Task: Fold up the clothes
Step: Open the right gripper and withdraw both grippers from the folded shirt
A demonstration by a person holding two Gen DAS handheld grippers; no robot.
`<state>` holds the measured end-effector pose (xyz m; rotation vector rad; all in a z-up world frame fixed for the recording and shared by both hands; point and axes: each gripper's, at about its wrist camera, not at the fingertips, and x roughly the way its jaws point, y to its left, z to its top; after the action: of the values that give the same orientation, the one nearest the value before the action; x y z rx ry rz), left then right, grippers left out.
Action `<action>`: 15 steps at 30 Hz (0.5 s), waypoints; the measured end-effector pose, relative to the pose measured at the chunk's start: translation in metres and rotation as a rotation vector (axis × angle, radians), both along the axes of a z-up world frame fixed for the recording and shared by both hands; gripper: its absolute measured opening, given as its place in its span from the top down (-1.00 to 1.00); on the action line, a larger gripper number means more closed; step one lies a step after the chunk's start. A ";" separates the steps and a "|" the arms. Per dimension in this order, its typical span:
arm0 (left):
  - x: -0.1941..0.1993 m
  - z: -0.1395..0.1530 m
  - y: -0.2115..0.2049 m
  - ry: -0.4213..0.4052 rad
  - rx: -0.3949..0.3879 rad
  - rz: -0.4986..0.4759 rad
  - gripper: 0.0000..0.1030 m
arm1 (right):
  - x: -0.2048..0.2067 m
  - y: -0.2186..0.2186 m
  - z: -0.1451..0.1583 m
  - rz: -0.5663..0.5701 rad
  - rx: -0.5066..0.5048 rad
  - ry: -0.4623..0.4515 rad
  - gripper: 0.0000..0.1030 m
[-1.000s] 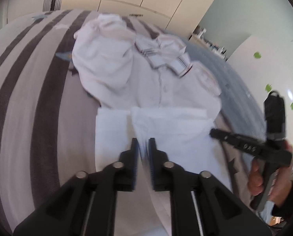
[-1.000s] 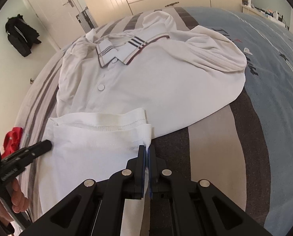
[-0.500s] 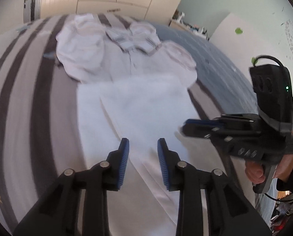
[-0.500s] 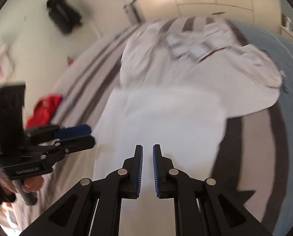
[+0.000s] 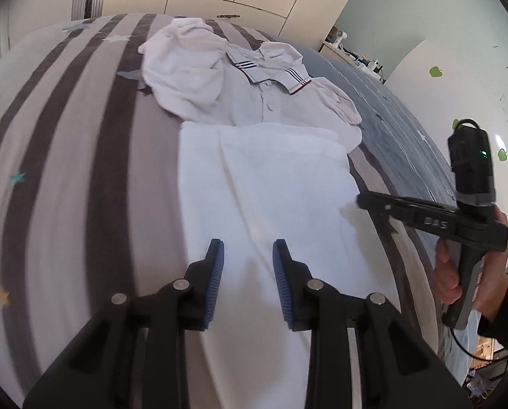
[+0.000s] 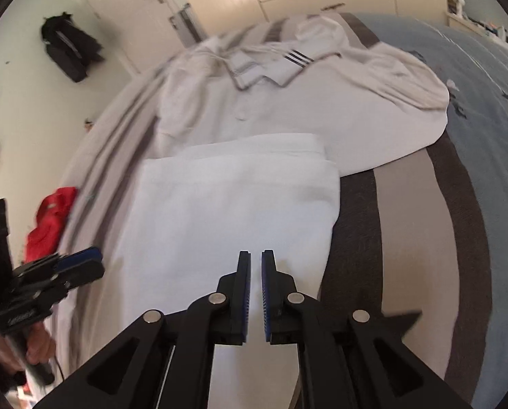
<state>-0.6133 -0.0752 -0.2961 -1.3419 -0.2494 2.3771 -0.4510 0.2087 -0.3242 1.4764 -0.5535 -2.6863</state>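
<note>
You held both grippers over the bed [image 5: 66, 156], each tilted steeply down toward the white polo shirt [image 5: 271, 184] spread across the striped cover. Your left gripper [image 5: 247, 266] hung above the folded lower part of the shirt with its jaws spread a little way apart; nothing sat between the blue pads, only white cloth showing beneath the gap. In the right wrist view that same gripper [image 6: 80, 262] appeared at the left edge, blurred, with your hand [image 6: 35, 347] wrapped around its handle.

Your right gripper [image 6: 255, 289] hovered near the shirt's right edge, where the white cloth met the dark stripe. Its jaws stood almost together with a thin slit left, and they were closing, with no cloth between them. From the left wrist view it [image 5: 359, 201] reached in from the right, your hand [image 5: 465, 272] gripping the handle, its tip close to the shirt's edge; whether it touched the cloth was hard to tell.

The shirt lay flat on the bed, hem folded up toward the buttons, striped collar [image 6: 281, 64] at the far end, sleeves bunched beside it. Something red [image 6: 51, 218] lay on the floor past the bed's left side.
</note>
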 end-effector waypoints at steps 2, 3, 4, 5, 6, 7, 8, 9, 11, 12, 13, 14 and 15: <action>0.016 0.006 -0.008 0.002 -0.020 0.010 0.48 | 0.013 -0.007 0.007 0.024 0.007 0.004 0.83; 0.023 0.007 -0.011 0.002 -0.030 0.015 0.47 | 0.020 -0.009 0.010 0.030 0.014 -0.001 0.76; 0.030 0.009 -0.014 -0.002 -0.042 0.022 0.46 | 0.031 -0.012 0.011 0.031 0.019 -0.004 0.69; 0.037 0.009 -0.016 -0.008 -0.050 0.027 0.44 | 0.042 -0.015 0.012 0.030 0.018 -0.009 0.65; 0.044 0.009 -0.019 -0.015 -0.053 0.034 0.43 | 0.053 -0.016 0.012 0.025 0.014 -0.017 0.57; 0.052 0.009 -0.023 -0.022 -0.056 0.044 0.36 | 0.062 -0.019 0.011 0.020 0.014 -0.027 0.53; 0.058 0.008 -0.026 -0.030 -0.065 0.053 0.28 | 0.071 -0.021 0.011 0.016 0.015 -0.036 0.53; 0.064 0.007 -0.029 -0.039 -0.076 0.064 0.25 | 0.077 -0.023 0.009 0.014 0.016 -0.046 0.48; 0.073 0.005 -0.035 -0.056 -0.085 0.085 0.24 | 0.088 -0.027 0.005 0.006 0.018 -0.073 0.47; 0.077 0.005 -0.039 -0.065 -0.083 0.097 0.24 | 0.095 -0.029 0.004 -0.001 0.013 -0.082 0.47; 0.082 0.005 -0.042 -0.073 -0.079 0.109 0.24 | 0.102 -0.030 0.004 -0.010 0.006 -0.090 0.47; 0.087 0.006 -0.045 -0.076 -0.074 0.117 0.23 | 0.110 -0.033 0.005 -0.016 -0.009 -0.090 0.47; 0.093 0.006 -0.047 -0.081 -0.071 0.125 0.23 | 0.118 -0.036 0.007 -0.015 -0.028 -0.087 0.47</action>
<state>-0.5201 -0.1225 -0.2902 -1.4976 -0.2811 2.4575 -0.3326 0.1723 -0.3170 1.5942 -0.6062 -2.6238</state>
